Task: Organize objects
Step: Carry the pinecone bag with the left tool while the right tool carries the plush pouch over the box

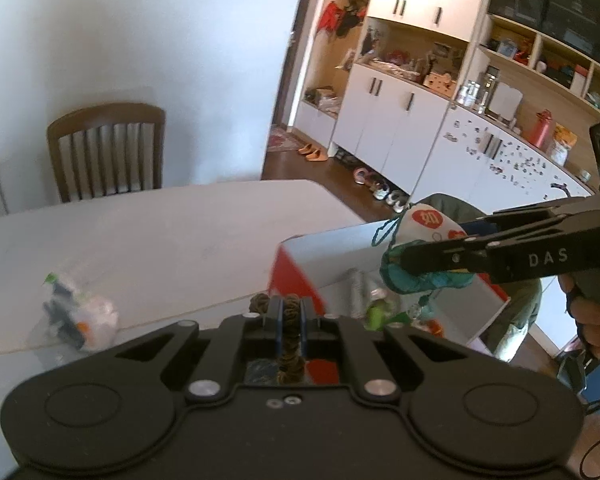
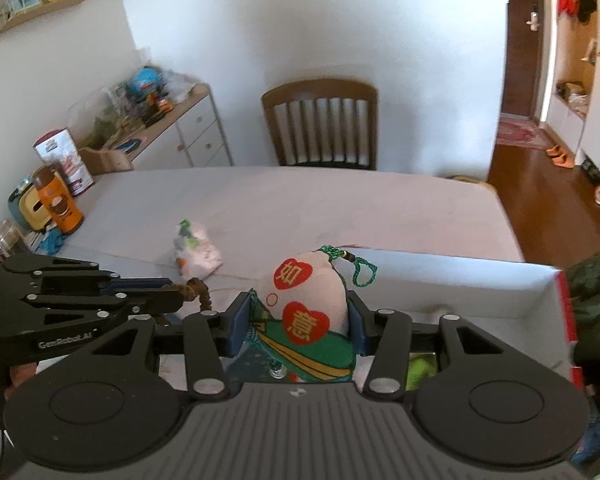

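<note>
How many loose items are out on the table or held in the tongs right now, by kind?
Fabric sachets: 1, the embroidered pouch in the right tongs
Braided cords: 1, the brown cord in the left tongs
Plastic-wrapped packets: 1, the packet on the table
Total: 3

Room: plain white wall (image 2: 320, 20); slat-backed wooden chair (image 2: 322, 124) behind pale table (image 2: 340, 200); white drawer sideboard (image 2: 196, 128) at left; brown wood floor (image 2: 540, 196); white-and-wood shelving cabinets (image 1: 412, 92); daylight.

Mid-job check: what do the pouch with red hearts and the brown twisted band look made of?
Heart-printed pouch: looks like soft woven fabric, matte, bulging between the right gripper pads, with a green cord loop. Brown twisted band in the left gripper: seemingly elastic textile, ruffled and dull; blur leaves it uncertain.
</note>
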A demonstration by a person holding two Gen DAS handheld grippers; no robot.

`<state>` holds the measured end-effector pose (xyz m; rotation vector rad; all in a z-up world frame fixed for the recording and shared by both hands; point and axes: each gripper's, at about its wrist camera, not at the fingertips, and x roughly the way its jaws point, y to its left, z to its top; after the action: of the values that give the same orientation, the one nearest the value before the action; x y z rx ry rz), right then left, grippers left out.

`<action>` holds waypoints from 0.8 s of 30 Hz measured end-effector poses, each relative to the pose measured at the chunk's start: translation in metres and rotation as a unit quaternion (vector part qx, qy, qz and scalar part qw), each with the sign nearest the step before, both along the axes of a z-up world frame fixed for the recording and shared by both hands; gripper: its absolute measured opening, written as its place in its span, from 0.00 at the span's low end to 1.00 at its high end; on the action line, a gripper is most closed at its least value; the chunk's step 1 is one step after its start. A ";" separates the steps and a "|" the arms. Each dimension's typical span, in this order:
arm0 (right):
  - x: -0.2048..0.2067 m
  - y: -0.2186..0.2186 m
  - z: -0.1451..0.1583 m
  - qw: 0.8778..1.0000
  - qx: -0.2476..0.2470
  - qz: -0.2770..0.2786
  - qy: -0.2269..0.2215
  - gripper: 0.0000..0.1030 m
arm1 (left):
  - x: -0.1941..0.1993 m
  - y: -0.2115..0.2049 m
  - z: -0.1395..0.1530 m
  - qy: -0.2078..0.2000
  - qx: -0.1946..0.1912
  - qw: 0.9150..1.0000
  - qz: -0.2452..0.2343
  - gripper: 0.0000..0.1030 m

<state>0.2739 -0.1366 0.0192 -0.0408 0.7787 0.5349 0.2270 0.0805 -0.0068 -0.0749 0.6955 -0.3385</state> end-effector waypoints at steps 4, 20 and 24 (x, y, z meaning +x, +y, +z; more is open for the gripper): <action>0.003 -0.029 0.004 1.000 -0.002 -0.017 -0.007 0.47 | 0.005 -0.027 0.007 -0.007 0.004 1.000 -0.013 0.06; 0.036 -0.124 -0.028 0.998 -0.021 -0.054 0.018 0.47 | 0.038 -0.120 -0.016 0.014 0.033 0.999 -0.033 0.06; 0.040 -0.133 -0.045 0.998 -0.032 -0.049 0.037 0.48 | 0.051 -0.134 -0.033 0.038 0.032 0.998 -0.030 0.06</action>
<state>0.3140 -0.2694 -0.0263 -0.0421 0.8651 0.4193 0.2778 -0.0531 -0.0395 -0.0055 0.7841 -0.3717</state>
